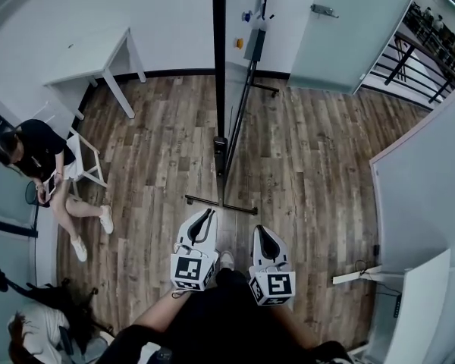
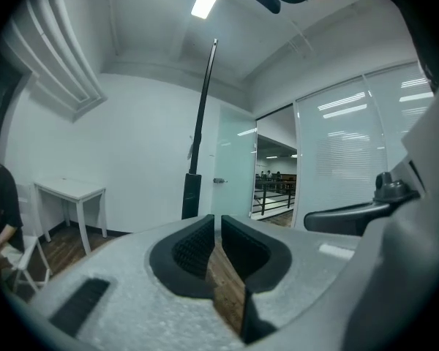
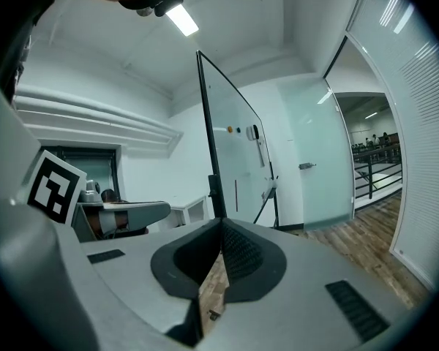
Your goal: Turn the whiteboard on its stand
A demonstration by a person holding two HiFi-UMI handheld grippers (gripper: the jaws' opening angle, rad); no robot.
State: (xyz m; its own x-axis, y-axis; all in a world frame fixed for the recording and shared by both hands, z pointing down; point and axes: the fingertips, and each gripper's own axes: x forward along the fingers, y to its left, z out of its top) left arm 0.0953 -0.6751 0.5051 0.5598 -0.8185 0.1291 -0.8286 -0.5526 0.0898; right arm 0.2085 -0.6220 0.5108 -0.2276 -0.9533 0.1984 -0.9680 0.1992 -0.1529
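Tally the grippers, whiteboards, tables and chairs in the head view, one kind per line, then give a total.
Grippers: 2, left gripper and right gripper
Whiteboard: 1
Table: 1
Chair: 1
Total: 5

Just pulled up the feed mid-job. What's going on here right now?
A person stands facing the whiteboard, which shows edge-on, upright on its stand. They hold the left tongs and the right tongs side by side, pointed toward the stand. Both are shut with nothing between them, and neither touches the board, so the turn has not begun. Another person sits off to the left near a white table.
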